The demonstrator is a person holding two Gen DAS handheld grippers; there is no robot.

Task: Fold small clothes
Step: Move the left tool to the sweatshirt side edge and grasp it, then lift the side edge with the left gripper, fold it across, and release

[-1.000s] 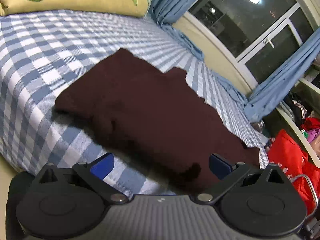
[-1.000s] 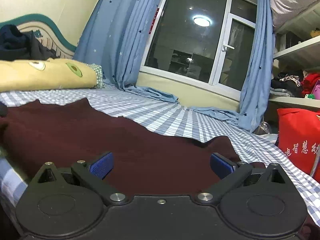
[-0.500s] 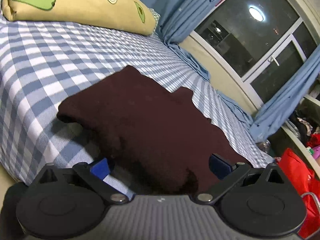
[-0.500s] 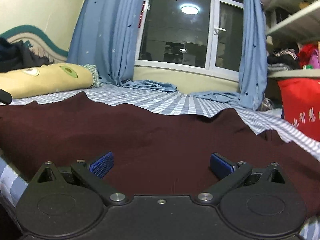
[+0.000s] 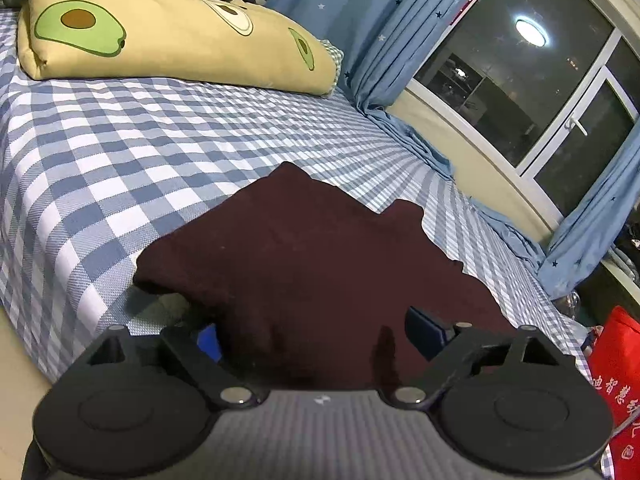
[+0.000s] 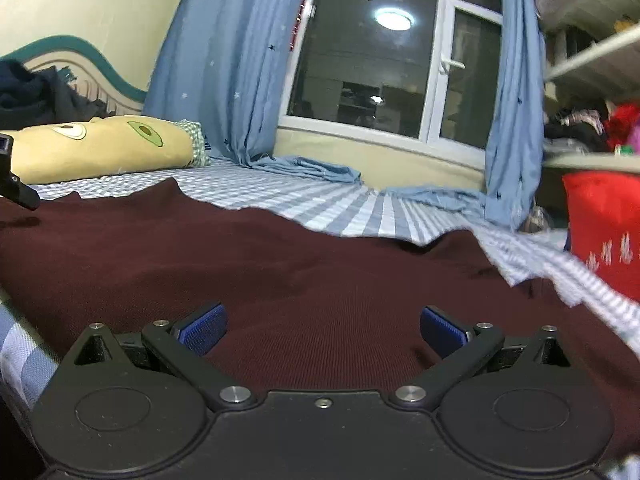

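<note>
Nearest the left wrist camera, the left gripper point(image 5: 316, 334) has its two blue-padded fingers astride the near edge of a dark maroon knitted garment point(image 5: 320, 256); its jaws are closing, the cloth's edge bunched between them, the left pad partly hidden under the fabric, and the pads do not yet press it together. In the right wrist view, the right gripper point(image 6: 322, 330) sits low over the same garment with its blue pads spread wide apart, the flat maroon cloth lying in the gap and beneath them, nothing pinched. The garment lies spread on a bed covered by a blue-and-white checked sheet point(image 5: 100, 160), close to the bed's near edge, its far side showing a peaked, uneven outline against the checks. At the left edge of the right wrist view a black part of the other gripper reaches in above the cloth. Farther back, a pale yellow pillow printed with avocados point(image 5: 168, 40) rests at the head of the bed. Beyond it hang light blue star-patterned curtains point(image 6: 224, 60), their hems pooled on the bed beside a dark white-framed window point(image 6: 384, 52) that reflects a round ceiling lamp. To the right stands a red bag with white lettering point(image 6: 604, 228).
</note>
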